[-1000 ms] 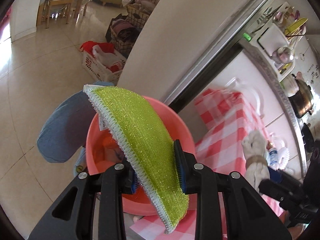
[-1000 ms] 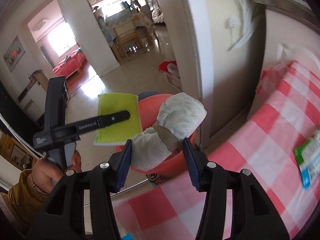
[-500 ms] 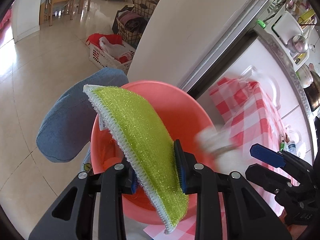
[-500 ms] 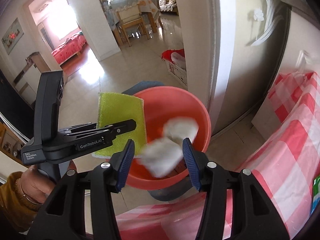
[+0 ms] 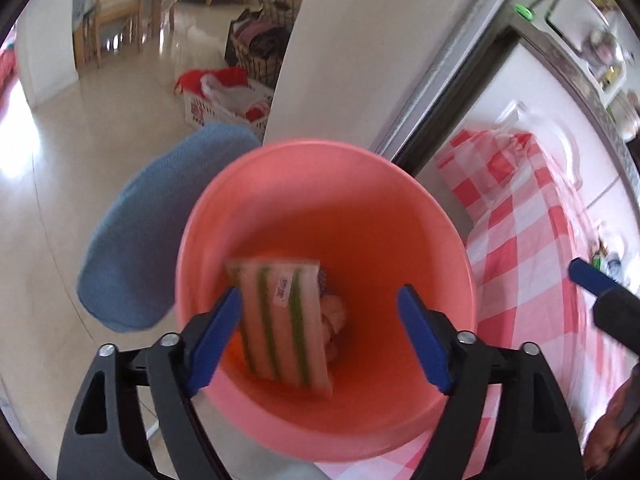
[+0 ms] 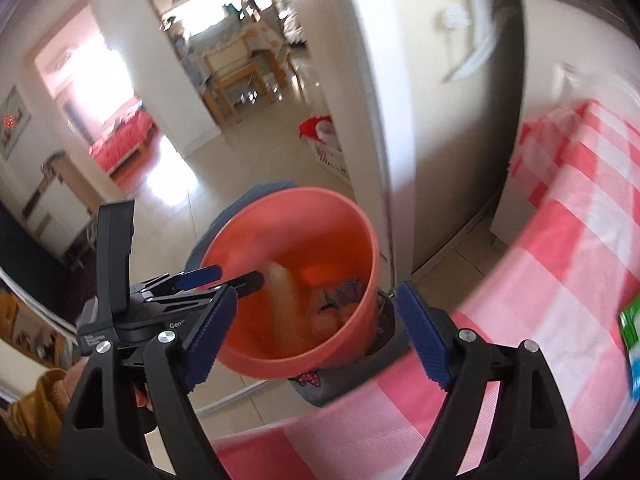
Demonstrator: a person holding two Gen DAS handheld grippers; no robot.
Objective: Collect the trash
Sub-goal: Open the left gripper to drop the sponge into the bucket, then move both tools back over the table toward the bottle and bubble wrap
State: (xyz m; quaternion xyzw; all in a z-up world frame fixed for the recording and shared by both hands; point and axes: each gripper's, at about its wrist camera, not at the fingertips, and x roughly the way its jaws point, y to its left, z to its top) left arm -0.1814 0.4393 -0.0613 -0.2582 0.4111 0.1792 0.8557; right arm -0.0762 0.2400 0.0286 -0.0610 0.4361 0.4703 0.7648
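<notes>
A salmon-pink bucket stands on a blue-cushioned stool beside the table; it also shows in the right wrist view. My left gripper is open right above the bucket's mouth. A green-and-white striped scouring pad is inside the bucket, blurred, with other trash under it. My right gripper is open and empty, above the table edge, a little back from the bucket. The pad appears as a pale blur in the right wrist view.
A red-and-white checked tablecloth covers the table to the right. A green packet lies on it at the right edge. A blue stool cushion sits under the bucket. A white laundry basket stands on the tiled floor beyond.
My right gripper let the white crumpled wad drop into the bucket and opened wide. My left gripper then opened and the green scouring pad fell into the bucket.
</notes>
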